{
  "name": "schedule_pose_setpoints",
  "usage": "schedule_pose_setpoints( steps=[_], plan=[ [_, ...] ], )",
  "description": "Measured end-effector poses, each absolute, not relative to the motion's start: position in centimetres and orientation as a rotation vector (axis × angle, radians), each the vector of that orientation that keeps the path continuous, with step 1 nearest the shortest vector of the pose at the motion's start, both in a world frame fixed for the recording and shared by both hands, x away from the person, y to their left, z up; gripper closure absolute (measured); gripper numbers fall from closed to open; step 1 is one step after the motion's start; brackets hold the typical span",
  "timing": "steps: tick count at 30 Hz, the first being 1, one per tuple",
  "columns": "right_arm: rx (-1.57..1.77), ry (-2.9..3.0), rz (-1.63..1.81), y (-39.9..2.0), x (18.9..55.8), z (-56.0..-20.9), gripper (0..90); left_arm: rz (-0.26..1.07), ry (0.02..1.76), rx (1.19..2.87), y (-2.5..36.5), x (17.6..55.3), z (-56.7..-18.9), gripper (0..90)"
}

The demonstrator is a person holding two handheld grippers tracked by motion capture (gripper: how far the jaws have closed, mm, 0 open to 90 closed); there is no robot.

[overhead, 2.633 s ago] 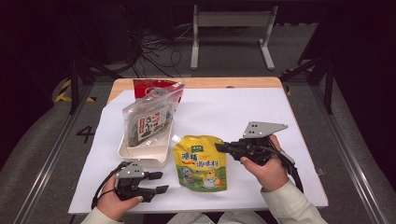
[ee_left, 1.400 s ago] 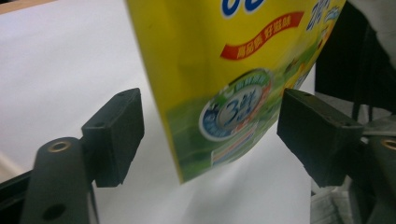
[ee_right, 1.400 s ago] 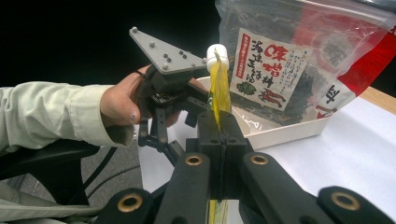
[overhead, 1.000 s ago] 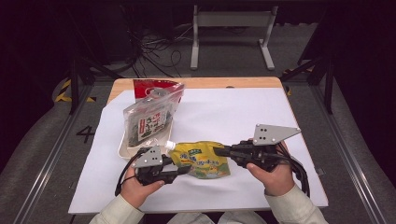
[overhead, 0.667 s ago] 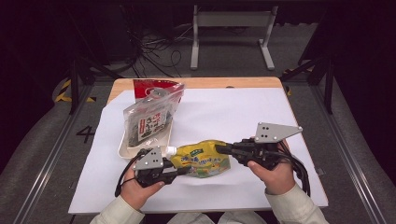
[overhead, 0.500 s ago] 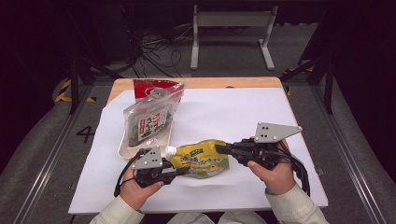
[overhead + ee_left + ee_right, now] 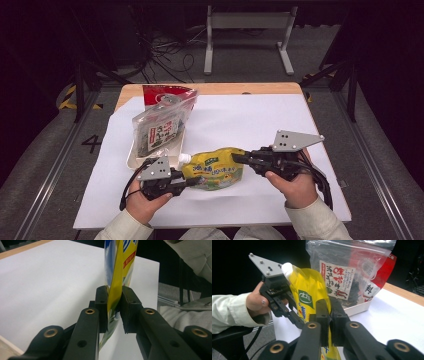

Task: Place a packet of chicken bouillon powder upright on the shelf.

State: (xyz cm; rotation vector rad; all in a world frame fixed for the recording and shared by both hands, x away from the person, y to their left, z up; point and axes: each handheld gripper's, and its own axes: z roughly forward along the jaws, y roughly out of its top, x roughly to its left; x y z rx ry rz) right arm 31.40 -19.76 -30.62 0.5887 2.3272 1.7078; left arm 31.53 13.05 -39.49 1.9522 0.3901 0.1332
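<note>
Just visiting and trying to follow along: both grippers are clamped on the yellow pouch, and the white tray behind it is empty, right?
Not quite. Both the left gripper and the right gripper are clamped on the yellow pouch, but the white tray is not empty: the high view shows a clear bag of dark food standing in it.

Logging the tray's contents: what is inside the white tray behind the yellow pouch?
The white tray holds a clear bag of dried seaweed, with a red packet behind it. Anything underneath them is covered.
</note>
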Motion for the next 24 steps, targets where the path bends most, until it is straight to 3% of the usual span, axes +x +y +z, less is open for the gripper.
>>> schedule_pose_setpoints(
  steps=[12, 24],
  plan=[
    [0.624, 2.324, 1.68, -20.7, 31.4, -30.8, 70.8, 0.169, 0.344, 1.983, 13.6, 31.2, -38.4, 79.2],
    [0.661, 2.311, 1.662, -22.2, 31.5, -30.7, 68.5, 0.199, 0.334, 1.944, 15.4, 31.0, -37.1, 79.8]
  ],
)
